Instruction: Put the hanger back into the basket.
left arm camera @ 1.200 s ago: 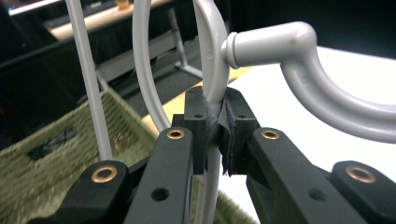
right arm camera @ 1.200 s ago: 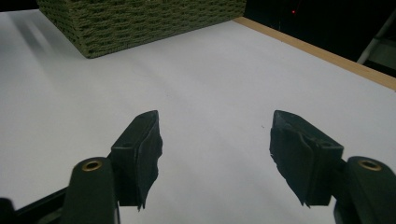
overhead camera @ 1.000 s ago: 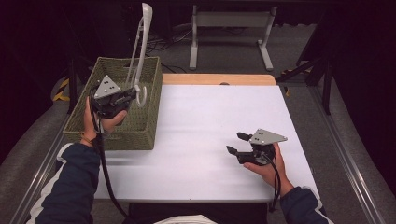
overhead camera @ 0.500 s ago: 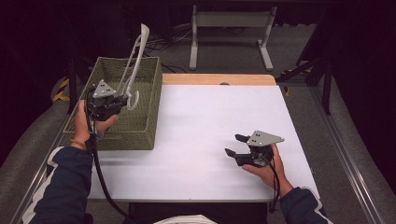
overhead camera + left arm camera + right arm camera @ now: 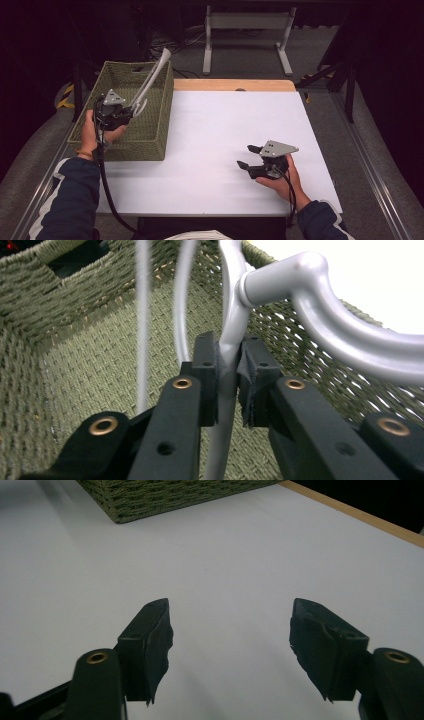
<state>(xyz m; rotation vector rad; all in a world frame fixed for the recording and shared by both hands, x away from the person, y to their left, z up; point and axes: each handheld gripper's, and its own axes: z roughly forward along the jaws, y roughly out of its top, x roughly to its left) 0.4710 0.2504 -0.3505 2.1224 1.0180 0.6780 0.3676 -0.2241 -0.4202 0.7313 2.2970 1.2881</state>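
Observation:
A silver metal utensil (image 5: 152,77) with a long handle and thin wire loops slants up and to the right over a green woven basket (image 5: 150,145). My left gripper (image 5: 131,111) is shut on its lower part, above the basket's inside. In the left gripper view the two pads pinch the silver stem (image 5: 320,310) at my left gripper (image 5: 229,385), with the basket's woven floor (image 5: 75,350) behind. My right gripper (image 5: 247,156) rests low over the white table, open, holding nothing. In the right gripper view my right gripper (image 5: 230,630) has its jaws spread wide over the bare white surface.
The white tabletop (image 5: 225,125) has a wooden strip (image 5: 230,85) along its far edge. The basket stands at the table's left side, and its corner (image 5: 165,495) lies far ahead of the right gripper. A metal frame (image 5: 247,30) stands on the floor beyond the table.
The utensil has come down and tilted from nearly upright to slanting right, still held by the left gripper, which dropped slightly over the basket. The right gripper has hardly moved.

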